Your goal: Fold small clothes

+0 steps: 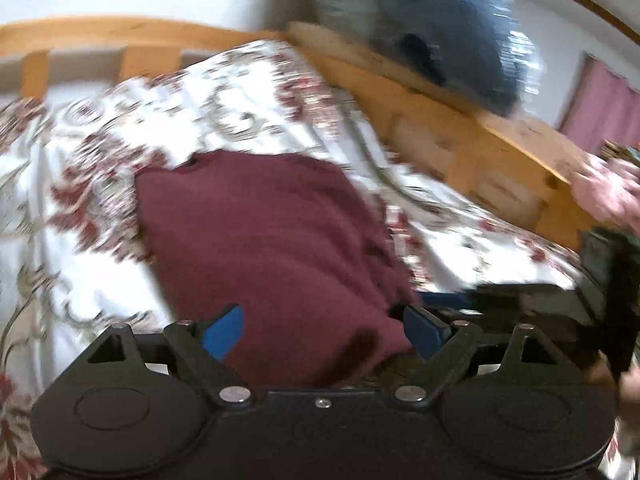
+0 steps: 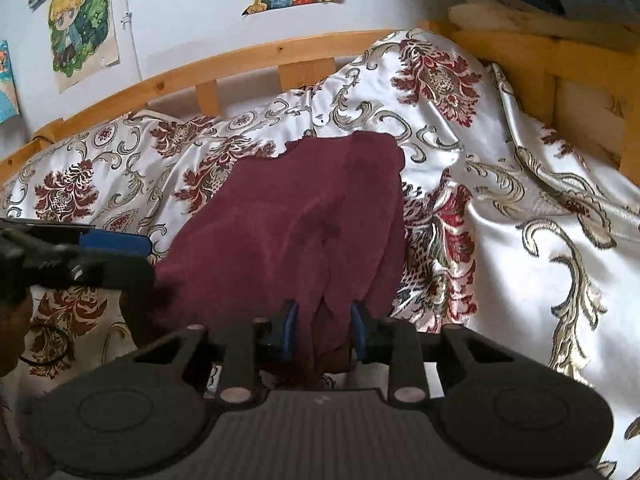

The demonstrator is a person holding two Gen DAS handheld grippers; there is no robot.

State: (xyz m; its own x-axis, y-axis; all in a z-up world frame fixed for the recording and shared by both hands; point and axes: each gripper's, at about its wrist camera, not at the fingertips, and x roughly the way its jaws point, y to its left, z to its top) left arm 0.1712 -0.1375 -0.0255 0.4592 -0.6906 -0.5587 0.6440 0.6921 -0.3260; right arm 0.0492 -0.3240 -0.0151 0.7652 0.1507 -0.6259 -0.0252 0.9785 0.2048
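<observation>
A maroon garment [image 1: 264, 240] lies on the patterned bedspread [image 1: 100, 288], its near end reaching between my left gripper's [image 1: 322, 332] blue pads. Those pads stand wide apart and do not press the cloth, so the left gripper is open. In the right wrist view the same maroon garment [image 2: 304, 216] is bunched into a fold at its near edge, and my right gripper [image 2: 323, 332] is shut on that fold. The left gripper's blue finger [image 2: 116, 242] shows at the garment's left side. Part of the right gripper's black body [image 1: 600, 276] shows at the far right of the left wrist view.
A white satin bedspread [image 2: 520, 208] with red and gold flowers covers the bed. A wooden bed rail [image 2: 240, 64] runs behind it, and a wooden frame [image 1: 460, 128] stands on the right. A dark blue bundle [image 1: 420, 20] rests on that frame. Drawings [image 2: 80, 24] hang on the wall.
</observation>
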